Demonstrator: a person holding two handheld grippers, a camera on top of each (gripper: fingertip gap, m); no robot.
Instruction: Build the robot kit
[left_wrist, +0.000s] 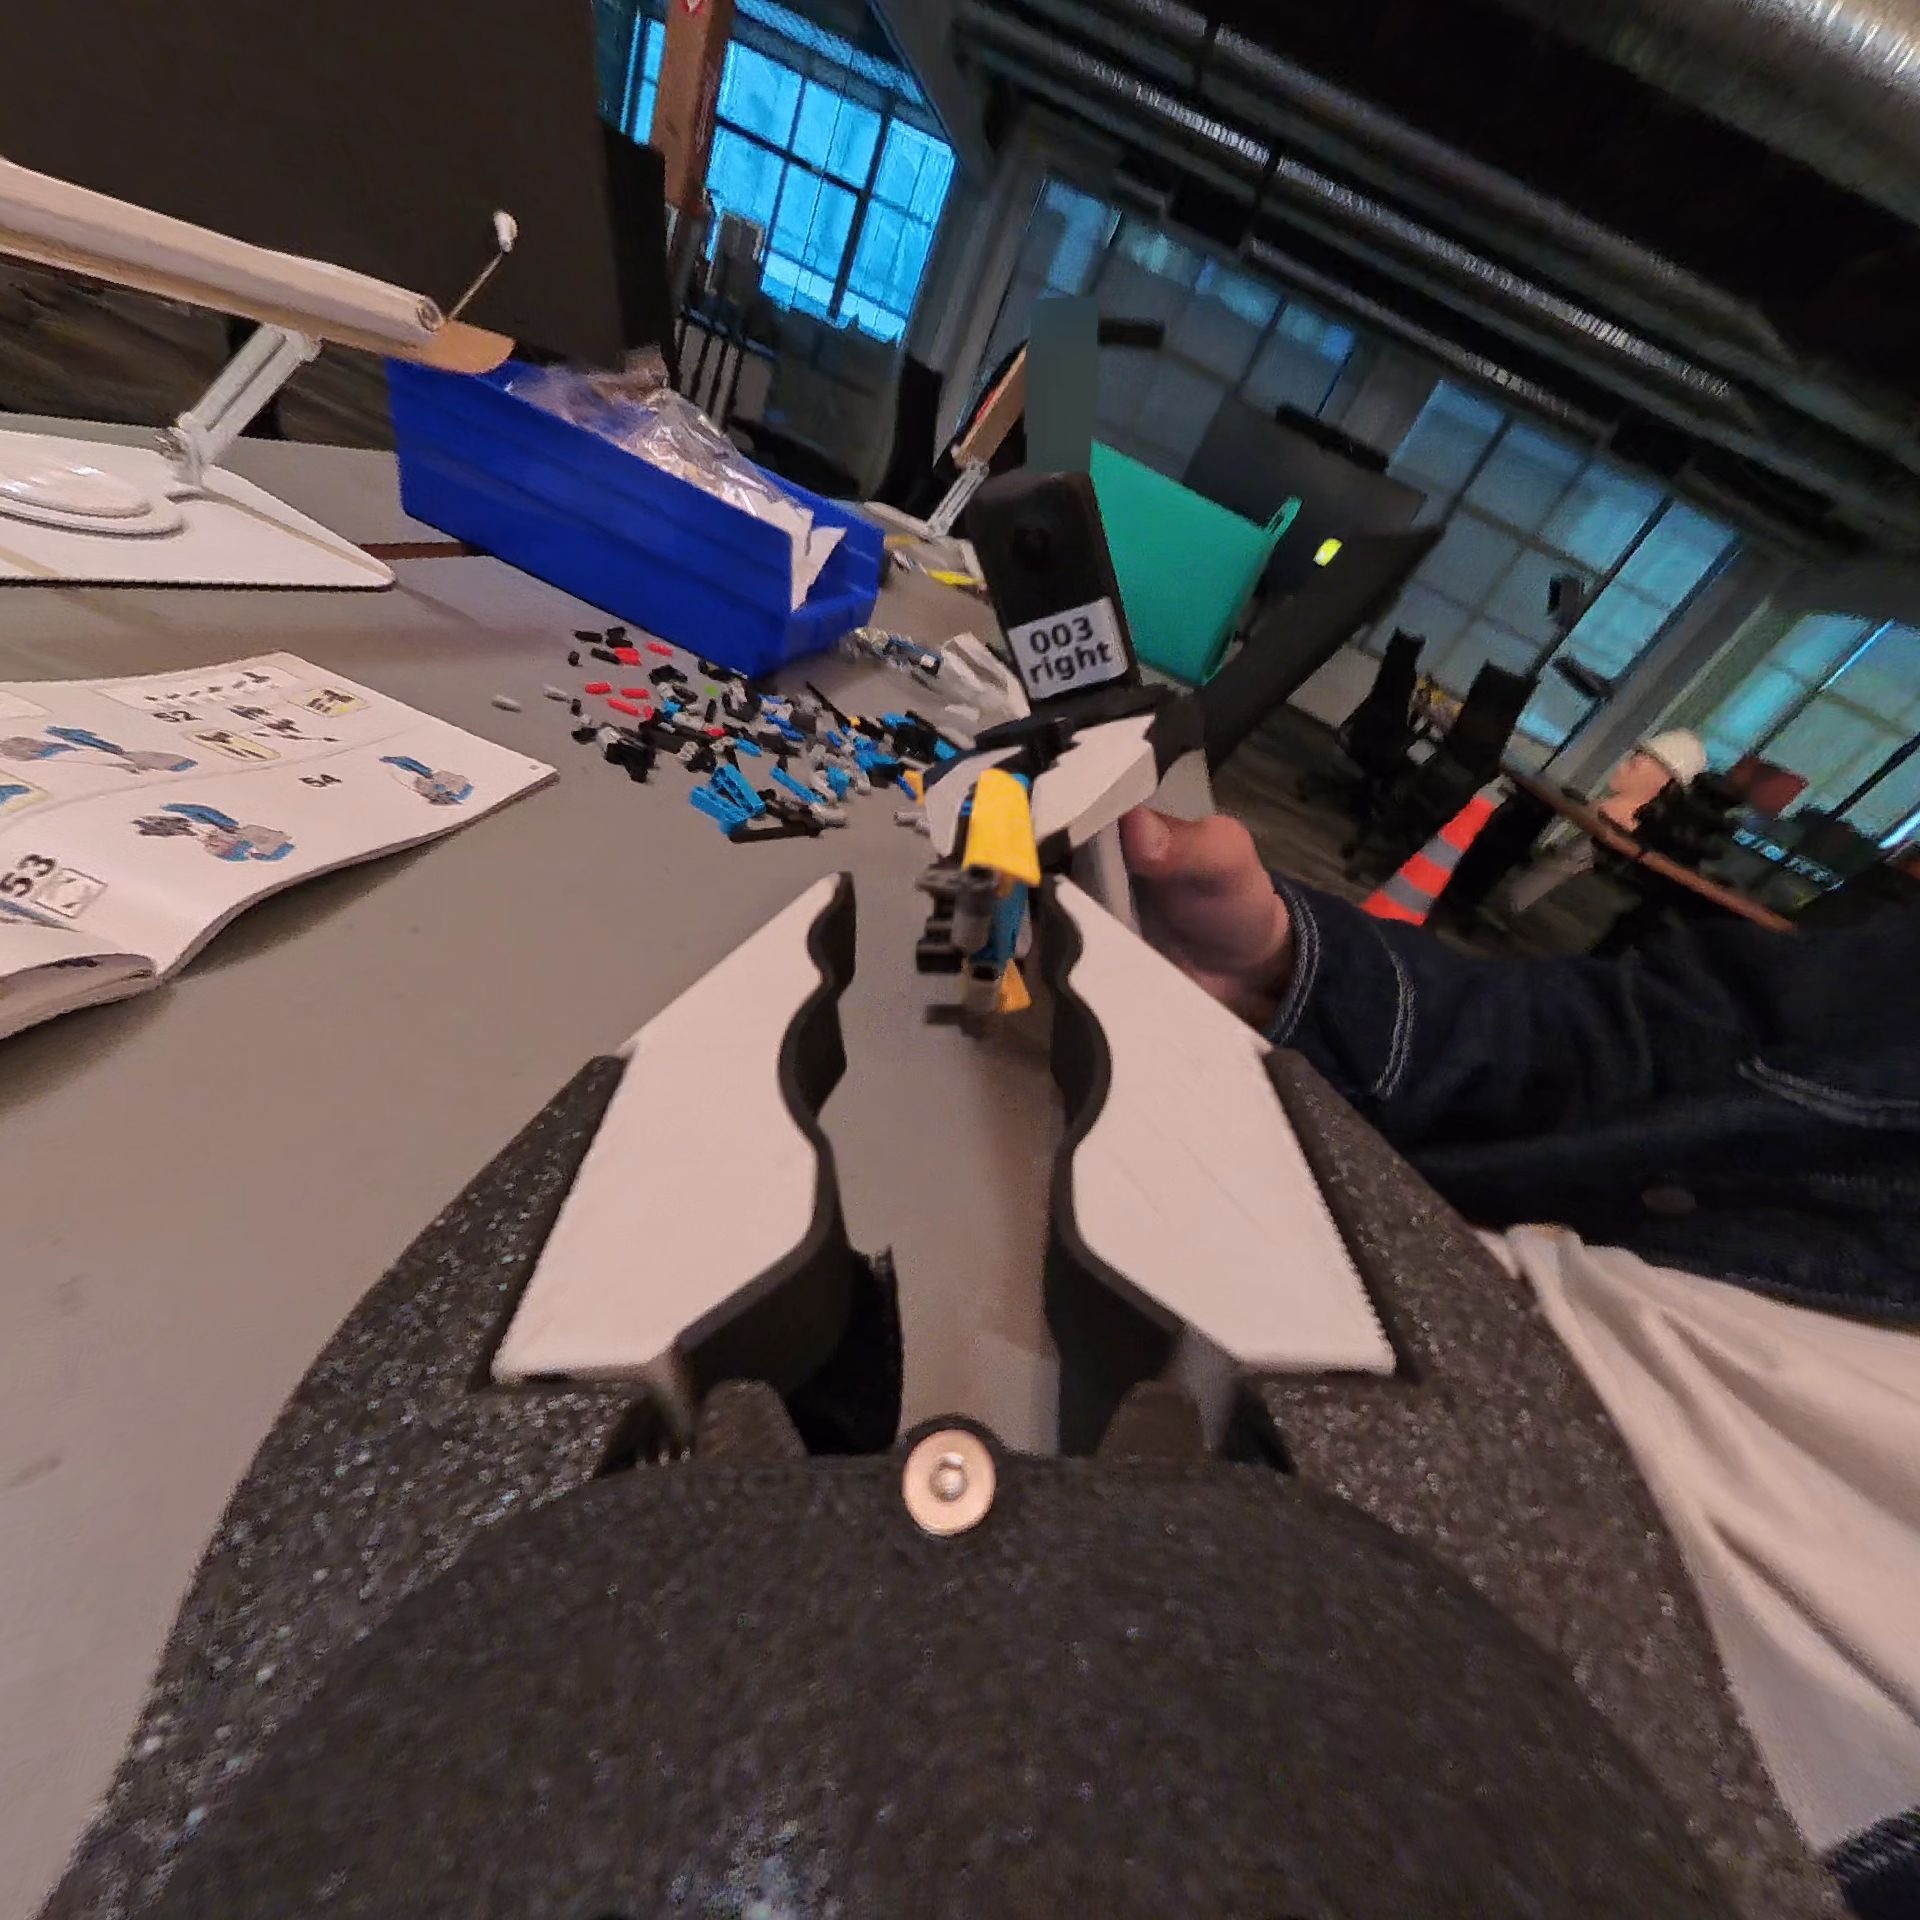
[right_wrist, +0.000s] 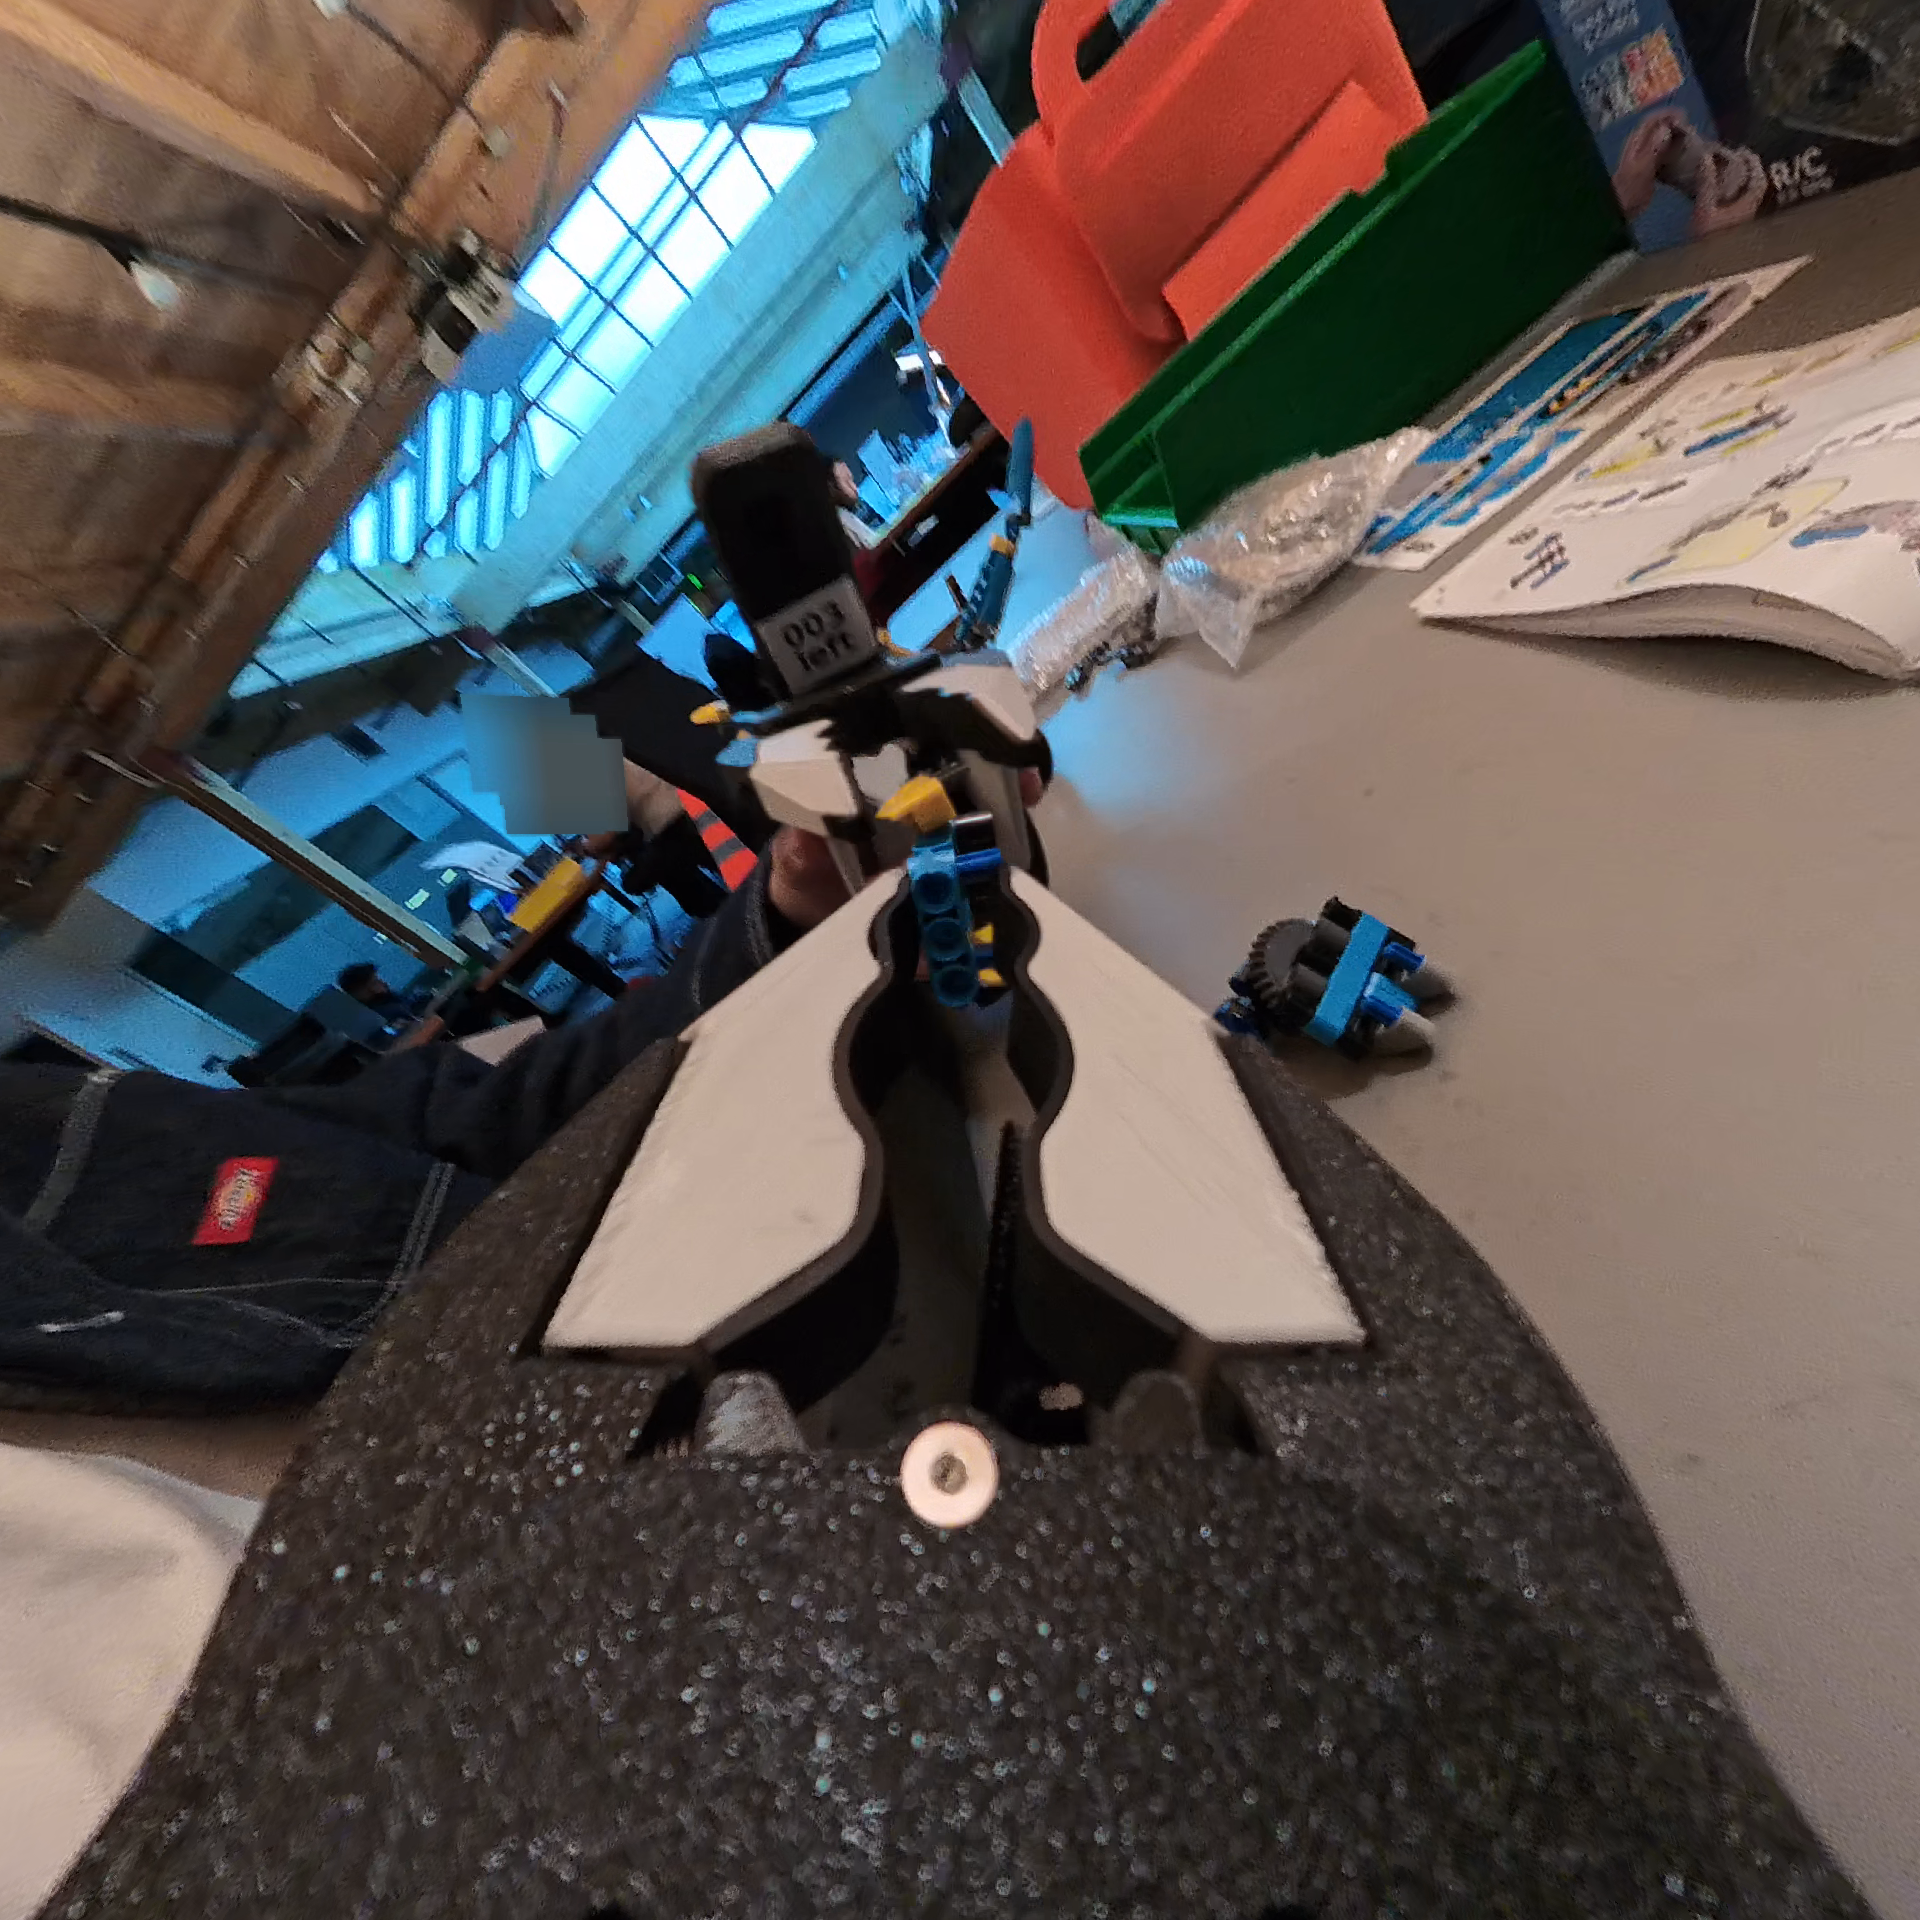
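Blue, yellow and black brick assembly (right_wrist: 954, 914) clamped in right tongs (right_wrist: 954, 883), above grey table (right_wrist: 1455, 831)

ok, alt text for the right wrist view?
The right gripper is closed on a small blue, black and yellow brick assembly, with the left gripper meeting it from the far side. A second brick assembly lies on the grey table.

I'm in a big workshop hall. Exposed ducting (left_wrist: 1662, 135) upper right, factory windows (left_wrist: 831, 197) (top centre), parts bins (left_wrist: 623, 520) on my bench.
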